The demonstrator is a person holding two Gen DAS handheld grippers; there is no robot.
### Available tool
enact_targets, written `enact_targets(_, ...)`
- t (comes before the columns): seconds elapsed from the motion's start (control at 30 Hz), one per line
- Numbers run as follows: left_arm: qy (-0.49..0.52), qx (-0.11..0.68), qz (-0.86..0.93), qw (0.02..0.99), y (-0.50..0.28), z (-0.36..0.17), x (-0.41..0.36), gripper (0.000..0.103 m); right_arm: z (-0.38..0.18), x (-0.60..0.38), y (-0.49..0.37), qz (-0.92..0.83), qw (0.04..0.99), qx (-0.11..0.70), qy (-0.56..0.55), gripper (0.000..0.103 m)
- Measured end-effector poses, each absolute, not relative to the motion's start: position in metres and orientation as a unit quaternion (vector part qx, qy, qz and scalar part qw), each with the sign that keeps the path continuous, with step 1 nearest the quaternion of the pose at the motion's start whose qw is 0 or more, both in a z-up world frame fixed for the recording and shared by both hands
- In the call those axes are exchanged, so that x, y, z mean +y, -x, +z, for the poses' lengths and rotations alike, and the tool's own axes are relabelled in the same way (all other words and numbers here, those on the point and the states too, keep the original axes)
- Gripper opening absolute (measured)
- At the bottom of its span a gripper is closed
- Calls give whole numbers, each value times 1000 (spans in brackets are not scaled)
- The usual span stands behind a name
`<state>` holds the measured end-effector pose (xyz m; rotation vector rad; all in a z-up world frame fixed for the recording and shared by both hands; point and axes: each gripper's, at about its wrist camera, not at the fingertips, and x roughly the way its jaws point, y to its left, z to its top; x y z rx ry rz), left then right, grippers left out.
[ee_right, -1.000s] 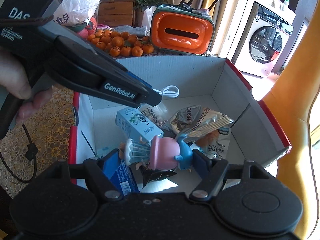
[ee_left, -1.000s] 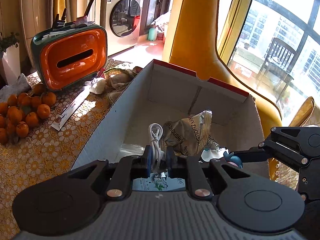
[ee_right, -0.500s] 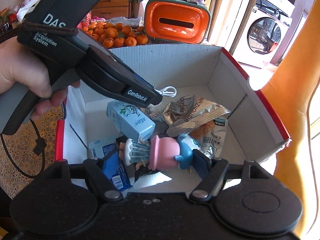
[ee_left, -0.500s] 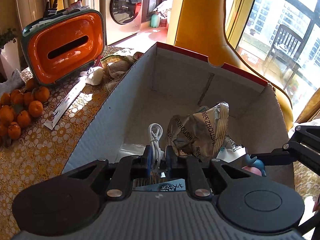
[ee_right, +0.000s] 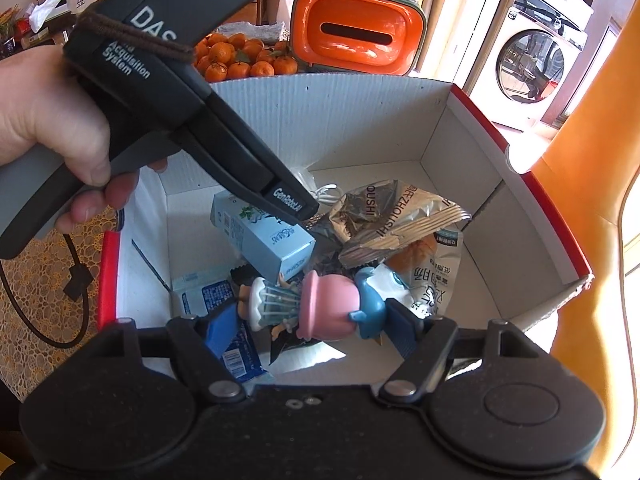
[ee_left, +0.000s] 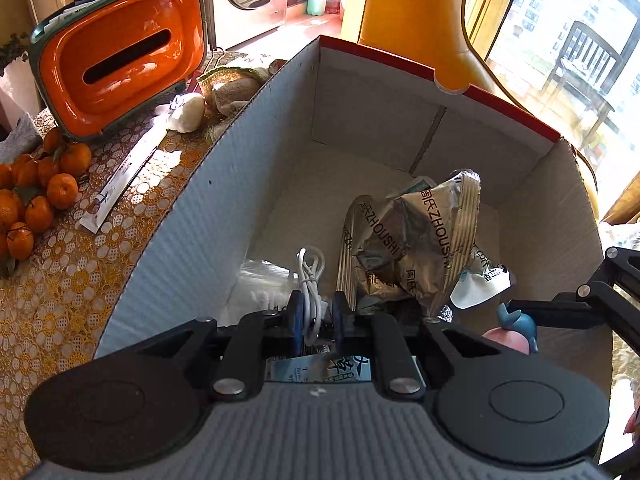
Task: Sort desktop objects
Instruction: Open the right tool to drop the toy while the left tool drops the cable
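Observation:
A red-rimmed cardboard box [ee_left: 224,184] [ee_right: 360,120] holds a crumpled silver snack bag [ee_left: 420,240] [ee_right: 400,216], a light blue carton [ee_right: 264,240] and other packets. My left gripper [ee_left: 316,312] is shut on a coiled white cable [ee_left: 310,276], low inside the box; in the right wrist view a hand holds that gripper, and the cable [ee_right: 328,194] shows past its tip. My right gripper [ee_right: 312,316] is shut on a toy figure [ee_right: 320,304] with a pink middle and a blue end, held sideways just above the packets. The figure's blue end [ee_left: 516,322] shows in the left wrist view.
An orange and green tissue box [ee_left: 116,56] [ee_right: 356,36] stands behind the box. Several mandarins [ee_left: 36,196] [ee_right: 244,58] lie on the yellow lace tablecloth [ee_left: 60,292], along with a long white packet [ee_left: 124,176]. A yellow chair [ee_left: 412,12] and a washing machine [ee_right: 532,60] are beyond.
Both grippers have sunk lower into the box, the left with the cable, the right with the toy figure. Both grips are unchanged.

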<state>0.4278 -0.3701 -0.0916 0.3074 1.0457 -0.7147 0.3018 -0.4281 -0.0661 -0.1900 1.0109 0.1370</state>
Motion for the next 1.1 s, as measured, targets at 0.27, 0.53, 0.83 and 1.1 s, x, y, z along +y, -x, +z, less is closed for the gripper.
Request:
enact_targets(0.27,-129,481,-325,804,-425,-87,-367,14,-62,-432,-301,64,872,480,75,76)
enact_targets(0.53,-127,465,-314,818,-416,-68,-358,14,-48,-431,-291,62,878,470,72,76)
enact_targets(0.83,-119,447,-316,828,-391,-35,-339,14,-26,-420,-273,62,884,458,70,76)
enact_targets(1.1,-109,422,-326,839,-358,0,-320,14,-1,-411,-251,57,893,441,66,76)
